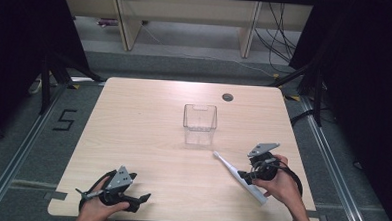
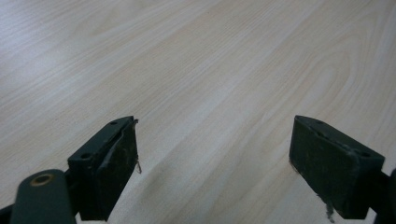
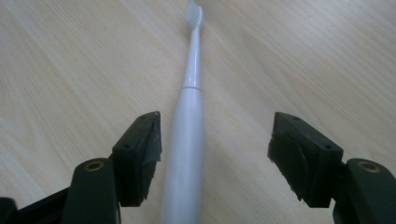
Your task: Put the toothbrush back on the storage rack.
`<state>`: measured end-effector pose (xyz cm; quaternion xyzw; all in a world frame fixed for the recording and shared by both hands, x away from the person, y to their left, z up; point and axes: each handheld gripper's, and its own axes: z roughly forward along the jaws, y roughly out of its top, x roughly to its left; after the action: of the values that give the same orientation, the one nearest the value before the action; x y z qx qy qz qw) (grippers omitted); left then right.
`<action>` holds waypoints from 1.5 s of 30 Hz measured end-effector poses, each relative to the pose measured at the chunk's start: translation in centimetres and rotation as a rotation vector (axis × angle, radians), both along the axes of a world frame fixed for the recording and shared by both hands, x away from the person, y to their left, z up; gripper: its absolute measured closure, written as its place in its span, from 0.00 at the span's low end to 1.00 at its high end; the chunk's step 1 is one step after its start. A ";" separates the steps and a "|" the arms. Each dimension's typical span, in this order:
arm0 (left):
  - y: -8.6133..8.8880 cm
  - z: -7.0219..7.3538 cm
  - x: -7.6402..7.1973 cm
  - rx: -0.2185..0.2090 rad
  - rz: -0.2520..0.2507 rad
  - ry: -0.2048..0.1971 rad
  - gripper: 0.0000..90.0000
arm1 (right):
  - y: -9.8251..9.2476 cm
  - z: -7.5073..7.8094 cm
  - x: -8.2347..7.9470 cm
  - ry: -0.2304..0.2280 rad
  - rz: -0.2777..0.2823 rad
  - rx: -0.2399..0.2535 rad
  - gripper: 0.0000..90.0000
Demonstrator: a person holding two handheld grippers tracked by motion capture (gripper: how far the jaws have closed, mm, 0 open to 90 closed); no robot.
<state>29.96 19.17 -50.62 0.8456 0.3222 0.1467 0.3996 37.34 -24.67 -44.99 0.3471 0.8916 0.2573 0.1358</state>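
In the high view, the right gripper (image 1: 245, 176) sits over the handle of a white toothbrush (image 1: 226, 165), so the middle of the handle is hidden and its jaws are hard to make out from here. The toothbrush lies flat on the tabletop (image 1: 147, 138) near the right front corner, its brush head pointing toward a clear plastic container (image 1: 200, 123) that stands open-topped near the middle, apart from the brush. The left gripper (image 1: 142, 198) rests at the front left edge, well away from both. A small round grommet (image 1: 227, 97) sits at the far side.

In the left gripper view, the jaws stand wide apart over bare wood with nothing between them.

In the right gripper view, the jaws are partly spread and straddle the toothbrush (image 3: 187, 140). The handle runs close beside the left-hand jaw, while a clear gap separates it from the other jaw, so it is not pinched. The handle's near end is cut off at the bottom edge.
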 end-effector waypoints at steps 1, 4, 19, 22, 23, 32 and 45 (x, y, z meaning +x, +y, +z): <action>-0.1 -0.1 -0.1 -0.022 0.002 0.001 0.17 | 0.1 0.0 0.1 0.009 0.003 -0.004 0.41; 0.0 0.0 0.0 -0.002 0.002 0.000 0.17 | 0.6 -0.3 0.2 0.039 0.024 -0.020 0.47; 0.0 0.0 0.0 -0.016 -0.004 0.016 0.17 | 1.9 -1.6 0.9 0.140 0.022 -0.102 0.64; 0.0 0.0 0.0 -0.013 -0.006 0.012 0.17 | 2.2 -1.8 0.9 0.167 0.017 -0.113 0.66; -0.1 -0.1 -0.1 -0.026 0.004 -0.001 0.17 | 2.2 -1.9 1.1 0.150 0.043 -0.117 0.66; 0.1 0.0 0.0 -0.003 0.002 -0.003 0.17 | 3.0 -2.4 1.6 0.192 0.054 -0.153 0.70; 0.0 0.1 -0.1 -0.028 0.001 -0.004 0.17 | 4.3 -2.6 2.9 0.278 0.117 -0.295 0.73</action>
<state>29.86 19.16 -50.47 0.8394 0.3238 0.1438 0.4121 40.22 -20.39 -47.57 0.3034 0.9483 0.0813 0.0456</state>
